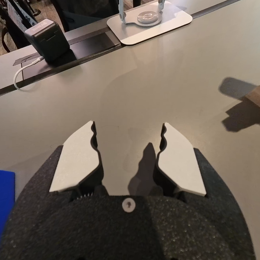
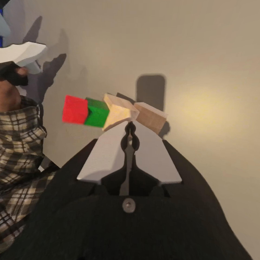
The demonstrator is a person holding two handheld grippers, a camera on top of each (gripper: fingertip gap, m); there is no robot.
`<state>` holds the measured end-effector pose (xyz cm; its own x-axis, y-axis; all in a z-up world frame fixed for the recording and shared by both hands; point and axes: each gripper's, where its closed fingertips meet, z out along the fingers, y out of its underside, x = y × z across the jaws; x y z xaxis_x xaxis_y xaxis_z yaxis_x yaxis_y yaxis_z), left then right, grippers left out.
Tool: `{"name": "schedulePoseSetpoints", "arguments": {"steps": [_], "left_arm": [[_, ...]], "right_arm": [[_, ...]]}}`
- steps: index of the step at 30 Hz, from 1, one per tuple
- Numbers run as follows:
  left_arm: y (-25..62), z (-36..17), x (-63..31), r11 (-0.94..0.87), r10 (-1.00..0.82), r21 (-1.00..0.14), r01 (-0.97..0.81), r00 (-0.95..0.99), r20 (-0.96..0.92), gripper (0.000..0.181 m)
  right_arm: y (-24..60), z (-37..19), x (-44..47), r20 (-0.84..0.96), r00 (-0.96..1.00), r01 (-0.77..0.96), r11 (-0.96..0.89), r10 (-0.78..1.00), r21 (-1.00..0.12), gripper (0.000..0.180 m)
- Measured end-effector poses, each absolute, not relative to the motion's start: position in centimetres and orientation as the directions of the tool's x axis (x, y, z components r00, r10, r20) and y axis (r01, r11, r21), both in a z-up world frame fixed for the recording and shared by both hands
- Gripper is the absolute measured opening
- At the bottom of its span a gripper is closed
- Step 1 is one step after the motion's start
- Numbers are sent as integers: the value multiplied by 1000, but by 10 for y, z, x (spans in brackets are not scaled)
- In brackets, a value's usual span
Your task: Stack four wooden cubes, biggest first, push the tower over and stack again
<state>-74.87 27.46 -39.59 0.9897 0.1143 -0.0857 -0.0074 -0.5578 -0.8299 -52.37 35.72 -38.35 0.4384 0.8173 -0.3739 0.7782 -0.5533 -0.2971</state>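
In the right wrist view, four cubes form a row tipped over to the left: a large brown wooden cube (image 2: 150,118), a pale wooden cube (image 2: 118,112), a green cube (image 2: 97,114) and a red cube (image 2: 74,109). They are blurred, and I cannot tell whether they lie on the table or are falling. My right gripper (image 2: 130,123) is shut and empty, its tips against the pale and brown cubes. My left gripper (image 1: 128,123) is open and empty above the bare table (image 1: 126,91). A corner of the brown cube (image 1: 253,97) shows at the left wrist view's right edge.
A black charger block (image 1: 47,40) with a white cable (image 1: 22,74) and a silver stand base (image 1: 149,28) sit along the table's far edge. A blue object (image 1: 6,197) lies at the left. A plaid sleeve (image 2: 18,147) and a white finger (image 2: 28,52) of the left gripper are left of the cubes. The blue object (image 1: 6,197) is about 15 cm from my left fingertips.
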Motion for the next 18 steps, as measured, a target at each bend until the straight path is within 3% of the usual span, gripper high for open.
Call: {"name": "schedulePoseSetpoints", "arguments": {"steps": [18], "left_arm": [[277, -397, -744, -553, 86, -833, -19, 993, -80, 88]], "right_arm": [[373, -364, -499, -331, 411, 757, -520, 850, -397, 0]]}}
